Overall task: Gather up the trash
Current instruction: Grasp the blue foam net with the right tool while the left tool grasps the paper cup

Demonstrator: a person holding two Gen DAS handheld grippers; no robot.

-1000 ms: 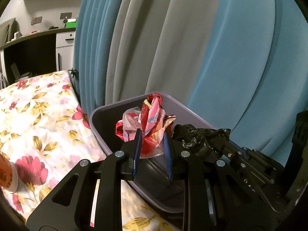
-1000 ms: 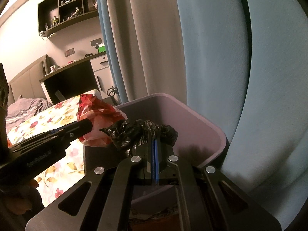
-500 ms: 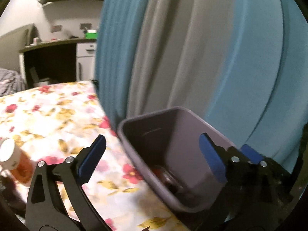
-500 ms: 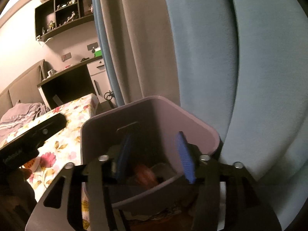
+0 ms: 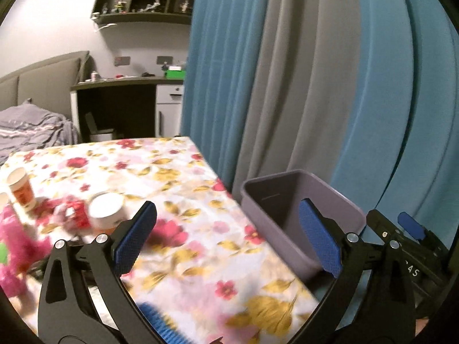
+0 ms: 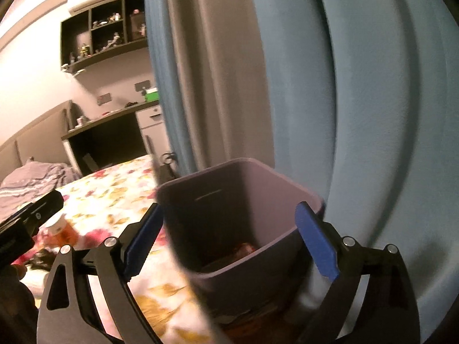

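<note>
A grey-purple plastic bin (image 5: 332, 200) stands beside the floral table, against the curtains; it also shows in the right wrist view (image 6: 275, 180), with red trash (image 6: 243, 248) low inside. My left gripper (image 5: 226, 238) is open and empty above the table edge, left of the bin. My right gripper (image 6: 229, 240) is open and empty over the bin's mouth. On the table lie a paper cup (image 5: 21, 190), a white-lidded cup (image 5: 107, 210) and red wrappers (image 5: 73, 212).
Floral tablecloth (image 5: 183, 177) covers the table. Blue and grey curtains (image 5: 315, 86) hang right behind the bin. A pink fluffy thing (image 5: 11, 252) lies at far left, a blue brush (image 5: 160, 324) at the front edge. A desk and bed stand behind.
Both grippers opened and let their trash, the red wrapper and the black bag, fall into the bin. The left gripper then swung left toward the table; the right one pulled back a little.
</note>
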